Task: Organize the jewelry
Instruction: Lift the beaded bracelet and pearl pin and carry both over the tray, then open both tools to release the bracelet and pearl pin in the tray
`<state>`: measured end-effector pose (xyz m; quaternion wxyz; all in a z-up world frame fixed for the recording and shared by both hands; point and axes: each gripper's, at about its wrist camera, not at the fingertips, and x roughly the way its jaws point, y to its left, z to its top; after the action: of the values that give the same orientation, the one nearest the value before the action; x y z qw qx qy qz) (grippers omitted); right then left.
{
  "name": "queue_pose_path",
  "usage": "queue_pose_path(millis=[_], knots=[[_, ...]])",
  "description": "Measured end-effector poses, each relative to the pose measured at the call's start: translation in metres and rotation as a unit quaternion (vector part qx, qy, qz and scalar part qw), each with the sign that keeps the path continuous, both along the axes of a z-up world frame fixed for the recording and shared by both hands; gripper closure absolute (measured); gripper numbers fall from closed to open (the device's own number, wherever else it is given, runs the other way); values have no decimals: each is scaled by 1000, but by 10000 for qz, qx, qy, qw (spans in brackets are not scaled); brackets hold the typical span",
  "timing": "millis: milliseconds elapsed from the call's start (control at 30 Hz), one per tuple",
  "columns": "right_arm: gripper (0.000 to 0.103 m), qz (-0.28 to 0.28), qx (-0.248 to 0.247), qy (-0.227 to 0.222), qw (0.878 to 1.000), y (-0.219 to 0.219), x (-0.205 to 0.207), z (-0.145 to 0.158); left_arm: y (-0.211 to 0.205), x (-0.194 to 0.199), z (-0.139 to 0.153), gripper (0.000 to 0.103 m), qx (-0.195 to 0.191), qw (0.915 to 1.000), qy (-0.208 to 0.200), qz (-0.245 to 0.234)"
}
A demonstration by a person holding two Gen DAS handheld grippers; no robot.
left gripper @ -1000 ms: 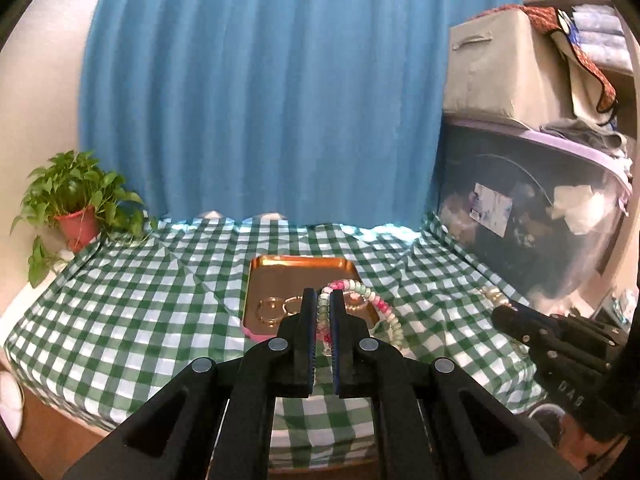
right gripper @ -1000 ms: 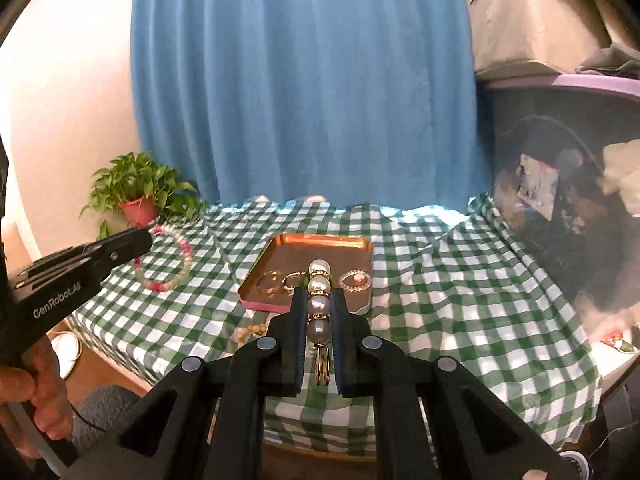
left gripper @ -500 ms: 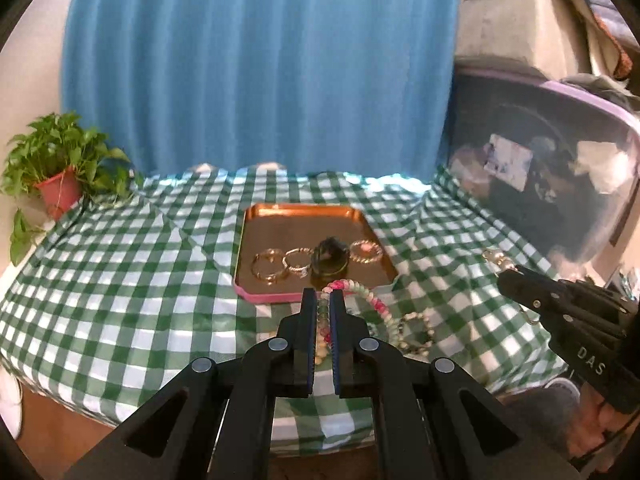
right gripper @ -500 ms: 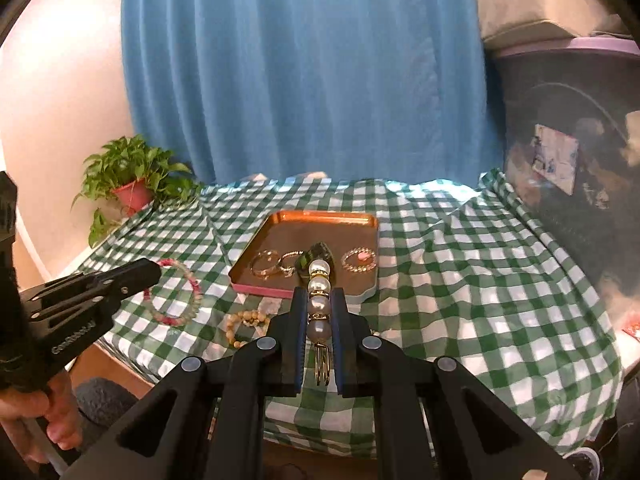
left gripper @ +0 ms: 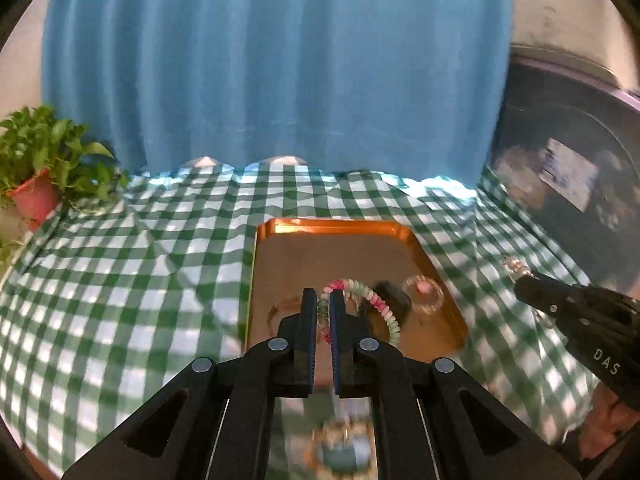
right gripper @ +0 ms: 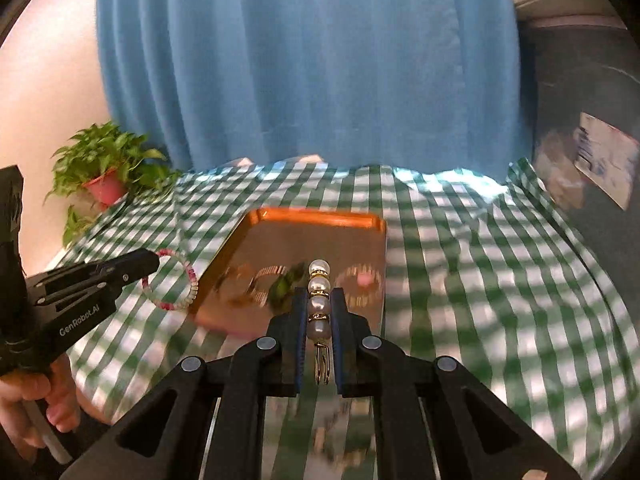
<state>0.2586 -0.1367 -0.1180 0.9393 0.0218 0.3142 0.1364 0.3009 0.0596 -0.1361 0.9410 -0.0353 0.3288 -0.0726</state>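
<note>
1. A table under a green-and-white checked cloth (left gripper: 132, 264) fills the foreground, with a blue pleated curtain (left gripper: 276, 68) behind it.
2. A rectangular copper-coloured metal tray (left gripper: 332, 229) lies mid-table and holds blurred gold rings (right gripper: 358, 278) and a dark piece.
3. The left gripper (left gripper: 324, 316) has its fingers clamped on a pink, white and green beaded bracelet (left gripper: 378, 300), carried above the tray's near part.
4. The right gripper (right gripper: 319, 312) has its fingers clamped on a pearl-and-gold hair clip (right gripper: 319, 298), near the tray's front edge.
5. Judged step: carrying both pieces to the tray. Next move calls for lowering each over bare tray floor, then parting the fingers.
</note>
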Motion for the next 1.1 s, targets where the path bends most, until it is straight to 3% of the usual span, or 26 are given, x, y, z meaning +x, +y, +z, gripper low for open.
queue_pose_path(millis=[167,333,533,600,967,1033,1067,1100], knots=[[93,18,133,173,9998,8,69,-15,-6,57,-19,97,-28,9996,224,187],[93,54,-37,279,9996,18,110,-43,-8,93,-50,97,-22,9989,435,184],[93,214,-216,462,9985,30,140,-69,-12,126,-68,97,9,9980,635,77],[93,210,-171,508,9983,32,149,-73,-16,131,-73,97,239,9979,604,63],[93,405,-160,855,9954,38,175,-95,-8,150,-103,97,266,9939,1068,107],[91,519,-102,793,9954,39,172,-95,-6,147,-101,92,203,9947,991,164],[86,491,-98,751,9959,38,170,-95,-5,146,-97,76,184,9950,951,228],[69,455,-100,740,9962,37,169,-94,-5,145,-95,43,197,9951,930,268]])
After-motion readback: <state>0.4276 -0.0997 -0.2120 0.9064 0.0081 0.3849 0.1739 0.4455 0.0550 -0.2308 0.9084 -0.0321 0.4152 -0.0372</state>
